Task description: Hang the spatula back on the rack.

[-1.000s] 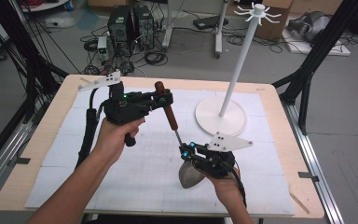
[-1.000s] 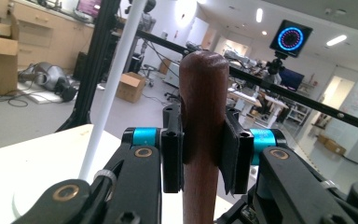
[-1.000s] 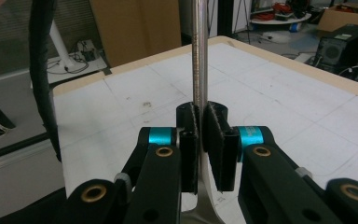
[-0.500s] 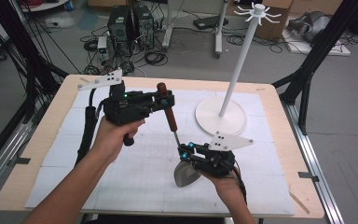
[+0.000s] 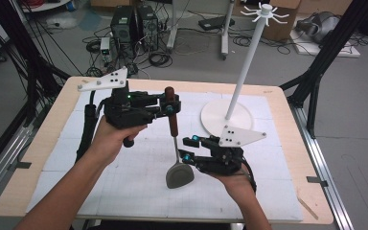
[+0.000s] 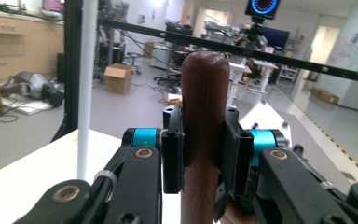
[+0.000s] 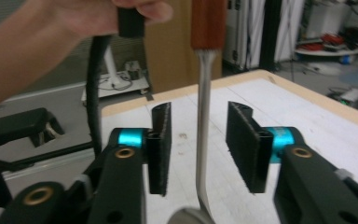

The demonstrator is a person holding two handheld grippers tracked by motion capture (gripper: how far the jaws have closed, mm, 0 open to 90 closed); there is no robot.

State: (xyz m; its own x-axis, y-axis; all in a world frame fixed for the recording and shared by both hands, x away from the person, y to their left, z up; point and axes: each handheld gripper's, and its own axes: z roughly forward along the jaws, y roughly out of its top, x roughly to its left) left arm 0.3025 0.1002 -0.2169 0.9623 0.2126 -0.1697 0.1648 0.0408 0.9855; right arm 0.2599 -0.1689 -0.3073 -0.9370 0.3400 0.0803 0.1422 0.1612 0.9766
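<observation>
Right hand-held gripper [image 5: 188, 149] nearest, low over the white mat [image 5: 124, 191] on the surface [image 5: 38, 158], aimed left across it. Its jaws have just been opening: in the right gripper view they stand apart either side of the metal shank [image 7: 201, 126], clear gap both sides, pads not touching it. So nothing held on the right.

Spatula [image 5: 175, 143] hangs near upright, grey head [image 5: 179, 175] low over the mat, just left of the right hand-held gripper; can't tell if the head touches the mat. Shank runs up into the dark brown wooden handle [image 5: 172, 112].

Left hand-held gripper [image 5: 171, 109] farther back and higher, pointing right, jaws clamped on that handle below its rounded top. The left gripper view shows both pads pressed flat against the wood [image 6: 204, 121], handle end sticking up above them. The left one carries the spatula alone.

Behind on the right: white stand [image 5: 226, 117], round base on the mat, thin pole rising to a ring of hooks [image 5: 265, 11] at the top. Well apart from the spatula
</observation>
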